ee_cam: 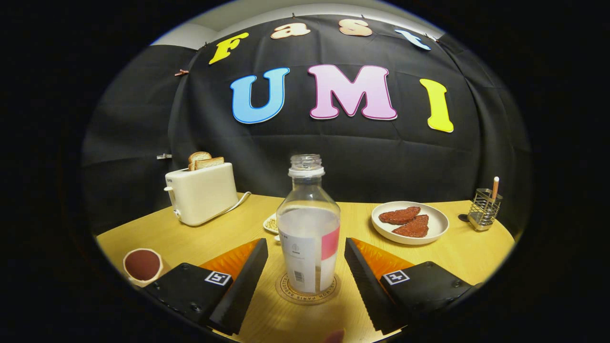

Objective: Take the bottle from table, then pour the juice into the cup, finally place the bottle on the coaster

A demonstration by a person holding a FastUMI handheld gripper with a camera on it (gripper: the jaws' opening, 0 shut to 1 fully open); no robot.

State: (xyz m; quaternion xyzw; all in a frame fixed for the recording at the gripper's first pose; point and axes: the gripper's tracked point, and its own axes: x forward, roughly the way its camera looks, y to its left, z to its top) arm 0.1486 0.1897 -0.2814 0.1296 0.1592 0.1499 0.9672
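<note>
- Between the wide-open tongs [305, 267], gripping nothing, an uncapped bottle [309, 228] is standing on a coaster [308, 291].
- The bottle is partly hiding a small dish [271, 223] behind it.

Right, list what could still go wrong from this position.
The bottle stands uncapped on the coaster, so a nudge could tip it and spill. The gripper is open with a finger close on either side; pulling back crookedly might clip the bottle. The cup sits just beside one finger.
</note>
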